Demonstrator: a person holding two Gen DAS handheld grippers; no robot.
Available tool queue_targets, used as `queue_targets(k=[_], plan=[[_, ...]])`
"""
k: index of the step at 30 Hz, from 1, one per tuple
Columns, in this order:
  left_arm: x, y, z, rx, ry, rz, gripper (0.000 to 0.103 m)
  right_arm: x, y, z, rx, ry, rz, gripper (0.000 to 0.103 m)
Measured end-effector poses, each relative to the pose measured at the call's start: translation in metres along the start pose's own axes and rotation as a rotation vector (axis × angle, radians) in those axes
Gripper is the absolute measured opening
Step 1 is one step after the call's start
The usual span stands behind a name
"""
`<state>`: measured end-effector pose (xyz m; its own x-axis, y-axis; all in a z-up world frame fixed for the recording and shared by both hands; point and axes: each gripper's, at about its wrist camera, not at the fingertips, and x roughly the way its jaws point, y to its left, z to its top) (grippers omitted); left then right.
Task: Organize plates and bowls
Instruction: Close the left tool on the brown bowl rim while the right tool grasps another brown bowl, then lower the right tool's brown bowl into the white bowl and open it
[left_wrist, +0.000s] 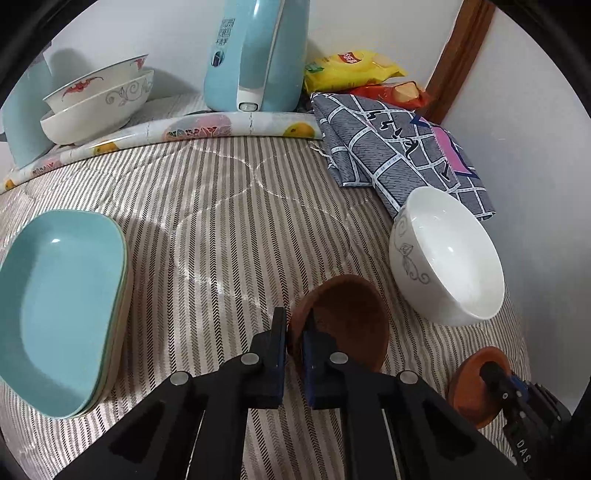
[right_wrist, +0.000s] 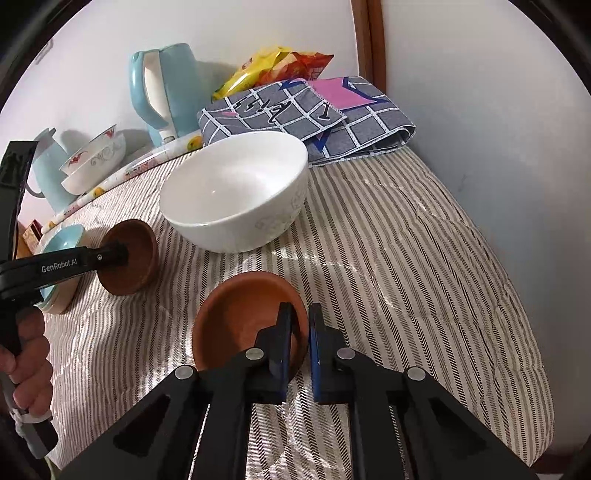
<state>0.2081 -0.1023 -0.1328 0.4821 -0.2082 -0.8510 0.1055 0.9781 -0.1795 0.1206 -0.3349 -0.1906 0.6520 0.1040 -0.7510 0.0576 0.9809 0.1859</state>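
**Even indoor light, strong fisheye warp**

Both wrist views are bright and evenly lit. Soft shadows fall behind the kettle (left_wrist: 255, 55) and the stacked bowls (left_wrist: 98, 99) onto the white wall (left_wrist: 177, 40). Small glints sit on the teal plate (left_wrist: 55, 280) and the white bowl (right_wrist: 236, 192). Focus is sharp at centre. Straight lines bow outward, and black vignetting rings each picture's corners. No motion blur shows.

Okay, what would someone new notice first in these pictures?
Each black gripper is clamped on the rim of a small brown clay dish: the left gripper on its brown clay dish, the right gripper on the other brown clay dish. Behind them a large white ceramic bowl sits on the striped cloth.
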Motion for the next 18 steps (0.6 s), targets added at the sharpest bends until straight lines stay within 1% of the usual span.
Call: queue_targets(k=[6, 12, 18], plan=[[-0.007, 0.001, -0.004, -0.009, 0.000, -0.020, 0.008, -0.009, 0.000, 0.004, 0.007, -0.013, -0.025, 0.009], [-0.017, 0.001, -0.008, -0.004, -0.011, -0.029, 0.008, -0.016, -0.002, 0.006, 0.034, -0.021, -0.021, 0.009], [-0.030, 0.004, -0.008, -0.013, -0.029, -0.040, 0.008, -0.027, 0.002, 0.011, 0.023, -0.041, -0.037, 0.009]])
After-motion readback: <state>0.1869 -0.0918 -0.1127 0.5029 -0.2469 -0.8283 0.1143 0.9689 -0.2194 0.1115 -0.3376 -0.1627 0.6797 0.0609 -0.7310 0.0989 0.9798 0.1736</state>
